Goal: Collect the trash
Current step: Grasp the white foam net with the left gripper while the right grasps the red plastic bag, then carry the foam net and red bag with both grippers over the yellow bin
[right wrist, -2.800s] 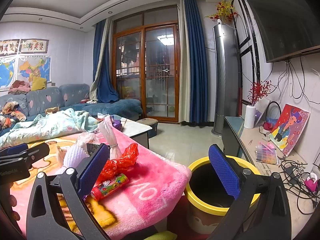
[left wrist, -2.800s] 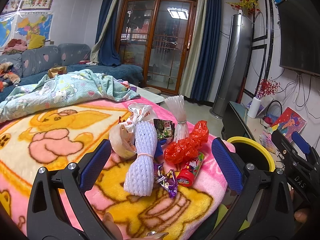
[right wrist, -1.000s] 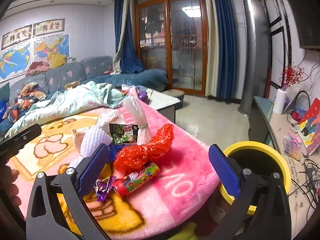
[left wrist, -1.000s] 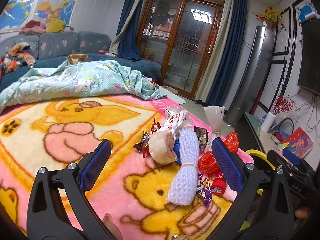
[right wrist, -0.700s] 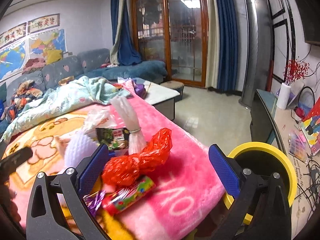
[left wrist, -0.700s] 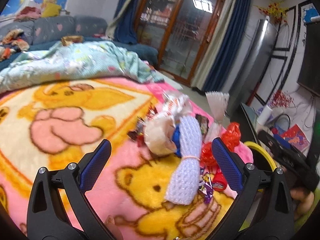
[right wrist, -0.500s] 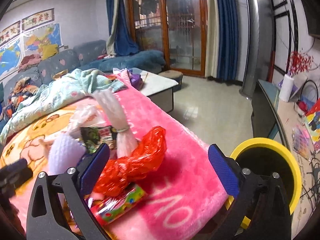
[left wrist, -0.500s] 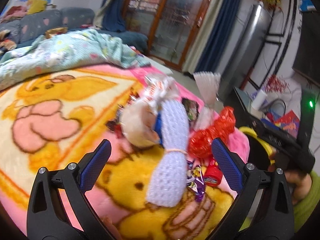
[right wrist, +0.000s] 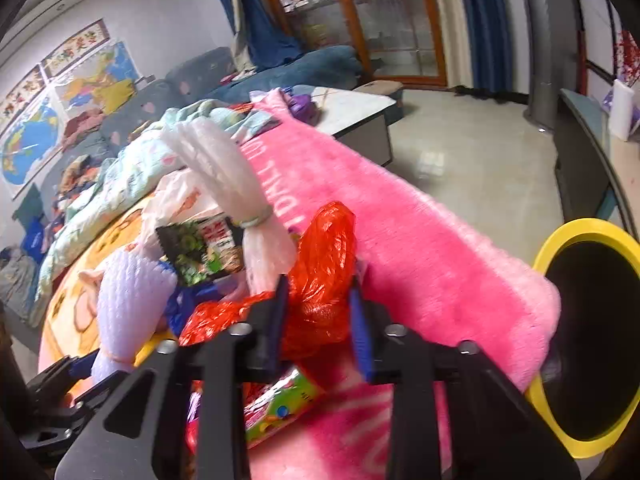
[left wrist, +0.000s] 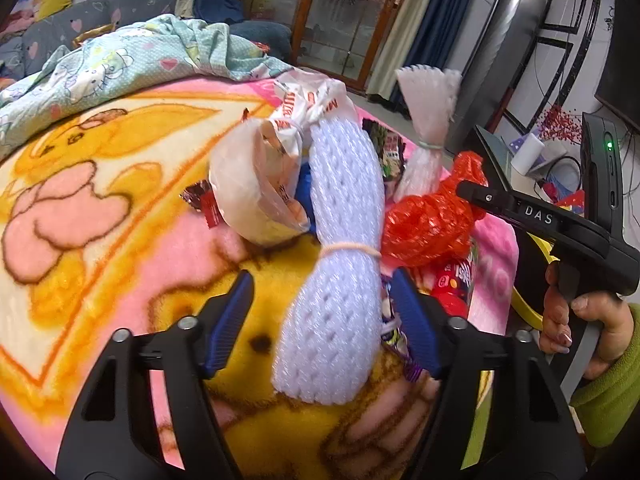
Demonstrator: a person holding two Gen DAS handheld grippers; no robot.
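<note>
A heap of trash lies on a pink cartoon blanket (left wrist: 80,208). My left gripper (left wrist: 322,320) straddles a white foam net roll (left wrist: 340,240). Its jaws are closing; the right pad is at the roll and the left pad stands off it. My right gripper (right wrist: 318,320) is closing on a crumpled red plastic bag (right wrist: 324,264), both pads against it. In the left wrist view the red bag (left wrist: 428,224) lies right of the roll. A yellow-rimmed bin (right wrist: 552,248) stands off the blanket's right edge.
The heap also holds a printed white bag (left wrist: 256,184), a tied clear net (right wrist: 224,168), a green snack wrapper (right wrist: 200,248) and a candy tube (right wrist: 280,404). A teal quilt (left wrist: 120,56) lies behind. A hand (left wrist: 568,320) in a green sleeve holds the right tool.
Both grippers came down and forward onto the heap. Their wide jaws narrowed, the left around the foam roll and the right onto the red bag.
</note>
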